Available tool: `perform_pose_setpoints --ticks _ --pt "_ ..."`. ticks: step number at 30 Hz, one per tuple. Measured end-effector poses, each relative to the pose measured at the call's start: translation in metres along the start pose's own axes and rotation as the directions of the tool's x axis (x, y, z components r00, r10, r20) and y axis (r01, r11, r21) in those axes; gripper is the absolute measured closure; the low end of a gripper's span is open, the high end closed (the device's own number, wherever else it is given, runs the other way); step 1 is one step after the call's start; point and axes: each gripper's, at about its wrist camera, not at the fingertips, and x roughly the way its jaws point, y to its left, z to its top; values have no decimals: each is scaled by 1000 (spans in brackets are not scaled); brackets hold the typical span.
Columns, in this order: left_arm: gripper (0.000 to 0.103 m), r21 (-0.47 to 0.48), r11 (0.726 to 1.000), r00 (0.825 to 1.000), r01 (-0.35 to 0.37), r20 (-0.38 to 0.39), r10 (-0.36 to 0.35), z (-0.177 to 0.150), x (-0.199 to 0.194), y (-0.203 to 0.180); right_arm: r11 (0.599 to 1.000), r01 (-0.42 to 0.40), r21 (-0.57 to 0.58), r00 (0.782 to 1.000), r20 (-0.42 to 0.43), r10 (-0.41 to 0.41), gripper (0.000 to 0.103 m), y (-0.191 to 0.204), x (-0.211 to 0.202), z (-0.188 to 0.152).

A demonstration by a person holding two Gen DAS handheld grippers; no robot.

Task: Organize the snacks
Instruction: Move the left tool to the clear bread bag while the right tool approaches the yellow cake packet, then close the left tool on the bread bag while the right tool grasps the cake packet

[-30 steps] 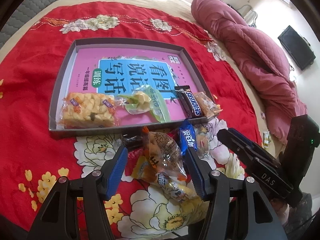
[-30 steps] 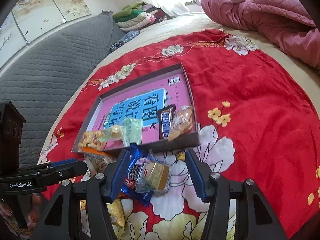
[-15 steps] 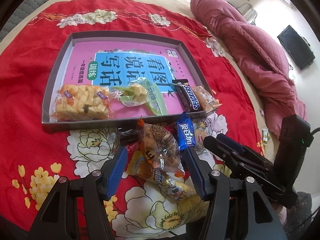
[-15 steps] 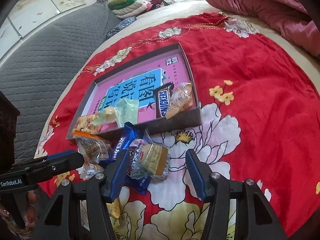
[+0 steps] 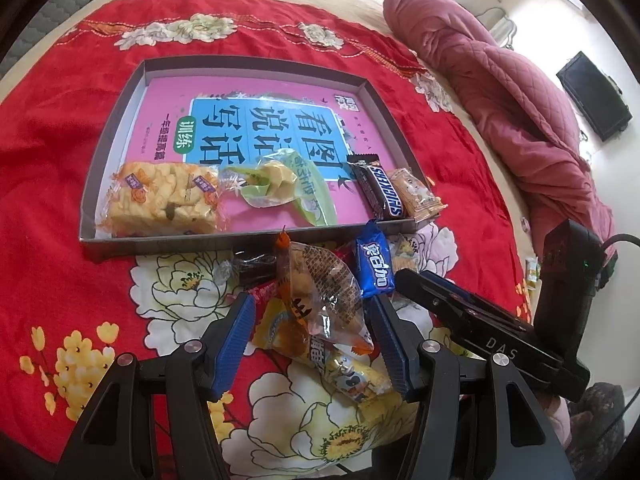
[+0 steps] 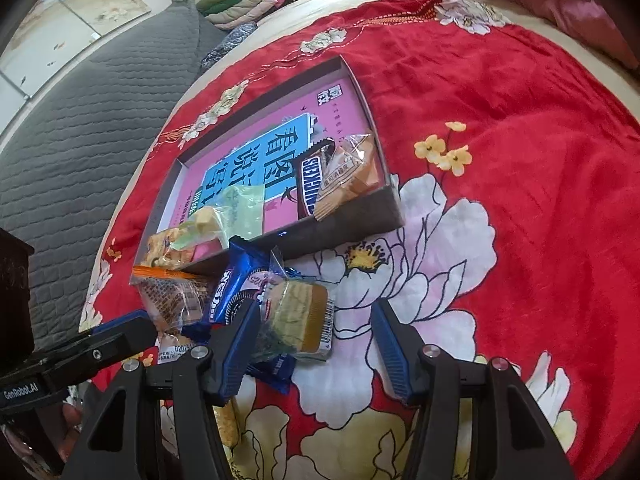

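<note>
A grey tray [image 5: 224,242] lined with a pink book holds a rice cake [image 5: 160,200], a green packet [image 5: 280,184], a Snickers bar [image 5: 380,192] and a biscuit packet [image 5: 416,196]. Loose snacks are piled in front of it. My left gripper [image 5: 312,336] is open, its fingers either side of a clear orange-edged bag [image 5: 320,292] lying over a yellow packet [image 5: 352,376]. My right gripper [image 6: 314,340] is open low over a brown cake in clear wrap [image 6: 296,316], which lies against its left finger on a blue Oreo packet [image 6: 230,292].
Everything lies on a red floral cloth [image 6: 520,160] spread on a bed. A pink quilt [image 5: 520,100] is heaped along the right side. A grey quilted cover [image 6: 80,140] lies beyond the cloth's left edge. The two grippers stand close side by side.
My right gripper has sunk and rolled a little, coming closer to the brown cake and the pile. The left gripper and the snacks have stayed put.
</note>
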Motion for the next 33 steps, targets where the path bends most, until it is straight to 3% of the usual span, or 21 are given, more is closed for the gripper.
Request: perform_pose_setpoints --ticks 22,27,33 --pt "42 -64 997 999 42 -29 -44 5 22 7 997 -71 -16 997 -36 70 54 6 13 2" --pt "42 -63 997 998 45 -39 -48 5 28 7 992 -121 19 991 -48 122 59 2 16 4" --pt "45 -66 996 998 53 -38 -55 6 32 9 993 -120 -1 992 -44 120 66 6 14 5"
